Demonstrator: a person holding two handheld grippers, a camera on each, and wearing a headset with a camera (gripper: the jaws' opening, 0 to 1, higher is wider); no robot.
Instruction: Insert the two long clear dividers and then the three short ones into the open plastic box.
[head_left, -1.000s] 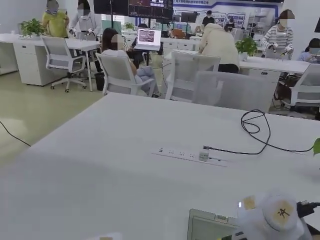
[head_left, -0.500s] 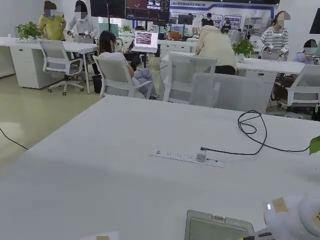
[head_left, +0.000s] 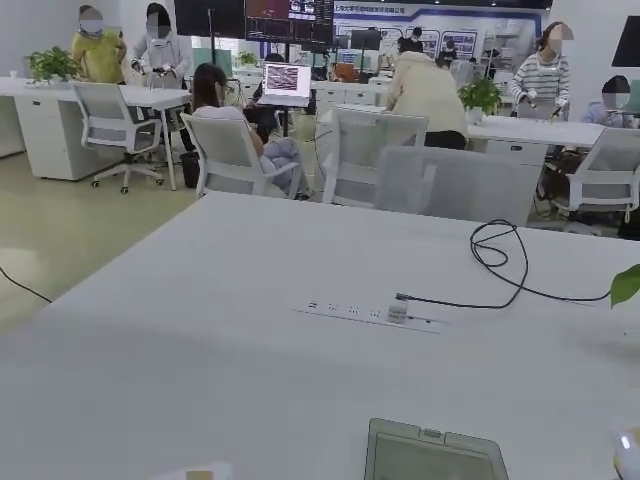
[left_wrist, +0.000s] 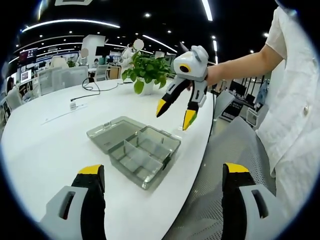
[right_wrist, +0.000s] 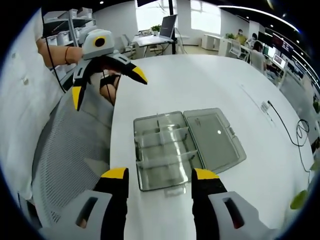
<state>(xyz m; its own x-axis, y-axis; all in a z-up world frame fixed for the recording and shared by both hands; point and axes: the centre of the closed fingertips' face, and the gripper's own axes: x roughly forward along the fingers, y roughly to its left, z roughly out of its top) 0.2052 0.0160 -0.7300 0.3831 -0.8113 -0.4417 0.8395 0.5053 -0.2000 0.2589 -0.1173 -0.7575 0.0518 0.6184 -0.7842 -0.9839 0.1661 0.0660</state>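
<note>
The clear plastic box (right_wrist: 162, 152) lies open near the table's edge, its flat lid (right_wrist: 215, 136) folded out beside it. Clear dividers stand inside and split the box (left_wrist: 142, 152) into several compartments. My right gripper (right_wrist: 160, 175) hovers open just short of the box, nothing between its jaws. My left gripper (left_wrist: 162, 172) is also open and empty, wide apart, off the table's edge. Each gripper shows in the other's view: the right gripper (left_wrist: 174, 111) hangs open above the box, the left gripper (right_wrist: 107, 82) is held open beside the person's body. The lid (head_left: 435, 455) sits at the bottom of the head view.
A power strip (head_left: 365, 313) with a black cable (head_left: 500, 260) lies mid-table. A potted plant (left_wrist: 145, 72) stands beyond the box. A grey mesh chair (right_wrist: 75, 145) is at the table's edge. People sit and stand at desks behind.
In the head view a gripper at the bottom right has slid out toward the lower right corner. The camera has tilted slightly, so the whole picture has shifted.
</note>
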